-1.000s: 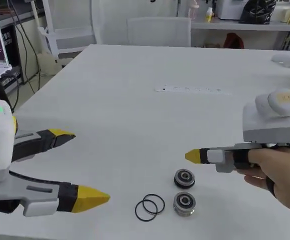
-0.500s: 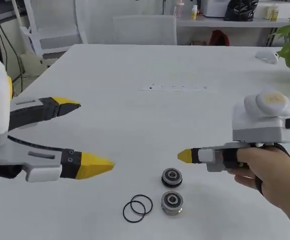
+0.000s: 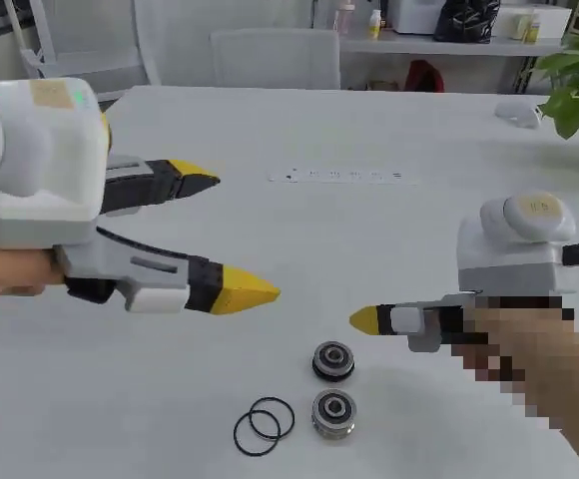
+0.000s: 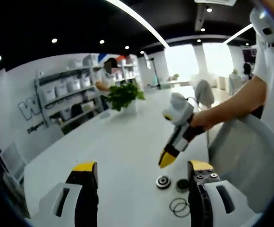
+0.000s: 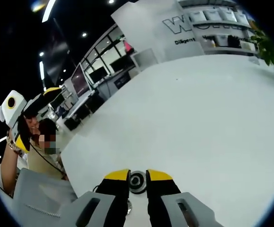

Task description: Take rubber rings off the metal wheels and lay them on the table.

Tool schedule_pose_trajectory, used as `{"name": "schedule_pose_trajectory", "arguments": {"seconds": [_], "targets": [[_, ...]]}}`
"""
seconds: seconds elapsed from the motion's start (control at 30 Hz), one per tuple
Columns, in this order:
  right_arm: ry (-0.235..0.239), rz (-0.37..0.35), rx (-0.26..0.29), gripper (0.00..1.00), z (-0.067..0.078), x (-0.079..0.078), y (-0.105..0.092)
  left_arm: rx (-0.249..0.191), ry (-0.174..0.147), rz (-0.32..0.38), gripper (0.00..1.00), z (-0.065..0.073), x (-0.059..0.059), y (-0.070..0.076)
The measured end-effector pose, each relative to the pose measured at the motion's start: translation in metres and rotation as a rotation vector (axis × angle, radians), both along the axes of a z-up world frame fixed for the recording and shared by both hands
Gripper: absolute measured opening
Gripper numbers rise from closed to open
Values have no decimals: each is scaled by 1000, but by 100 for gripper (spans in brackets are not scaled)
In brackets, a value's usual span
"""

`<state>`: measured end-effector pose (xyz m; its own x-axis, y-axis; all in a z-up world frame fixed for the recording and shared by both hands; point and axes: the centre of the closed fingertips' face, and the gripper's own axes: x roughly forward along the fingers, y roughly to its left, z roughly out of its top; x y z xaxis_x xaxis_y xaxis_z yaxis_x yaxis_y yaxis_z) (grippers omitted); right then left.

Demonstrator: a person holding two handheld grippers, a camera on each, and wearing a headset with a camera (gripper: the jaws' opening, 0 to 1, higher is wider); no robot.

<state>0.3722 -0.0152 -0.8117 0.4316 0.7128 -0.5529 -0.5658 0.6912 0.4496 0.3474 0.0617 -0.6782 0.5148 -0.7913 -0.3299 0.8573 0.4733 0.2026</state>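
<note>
- Desk: white, wide and mostly bare. All the work pieces sat close to its near edge, a little right of the middle, within easy reach of both tools.
- Left gripper: hung above the desk towards the left edge, well apart from the parts. Its jaws were spread wide, with nothing between them. In the left gripper view both wheels and the rings lay ahead of the open tips. My guess is it was waiting to steady a wheel or take a ring.
- Right gripper: held low from the right edge, tip just beside the far wheel and slightly above it. The jaws were drawn narrow, only a slim gap between them, and gripped nothing. In the right gripper view one wheel showed just past the tips. I judged it was lined up to pick at a rim.
- Far wheel: lay flat, with a dark rim. It may still have carried a ring, but I could not tell.
- Near wheel: lay flat, nearly touching the far one. Its rim looked bare metal.
- Rubber rings: two thin black loops lay overlapped, flat on the desk, just left of the near wheel by the near edge. They were already off and laid down as the task asks.
</note>
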Motion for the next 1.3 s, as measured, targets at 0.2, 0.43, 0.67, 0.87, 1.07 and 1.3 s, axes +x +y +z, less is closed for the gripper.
{"name": "schedule_pose_trajectory", "arguments": {"seconds": [0.2, 0.43, 0.67, 0.87, 1.07, 1.3], "targets": [[4, 3, -24, 10, -6, 0, -3, -13, 9, -52, 76, -9, 9, -18], [-2, 37, -71, 10, -16, 4, -4, -30, 23, -57, 74, -28, 24, -25], [-5, 94, -109, 11, -25, -2, 2, -36, 48, -42, 69, -57, 30, -27], [0, 142, -145, 11, -35, -8, 3, -32, 77, -52, 57, -86, 29, -35], [15, 174, -180, 12, -42, -13, 0, -1, 82, -36, 52, -96, 36, -42], [-16, 224, -206, 15, -45, -17, 4, 56, 115, -91, 47, -110, 34, -56]]}}
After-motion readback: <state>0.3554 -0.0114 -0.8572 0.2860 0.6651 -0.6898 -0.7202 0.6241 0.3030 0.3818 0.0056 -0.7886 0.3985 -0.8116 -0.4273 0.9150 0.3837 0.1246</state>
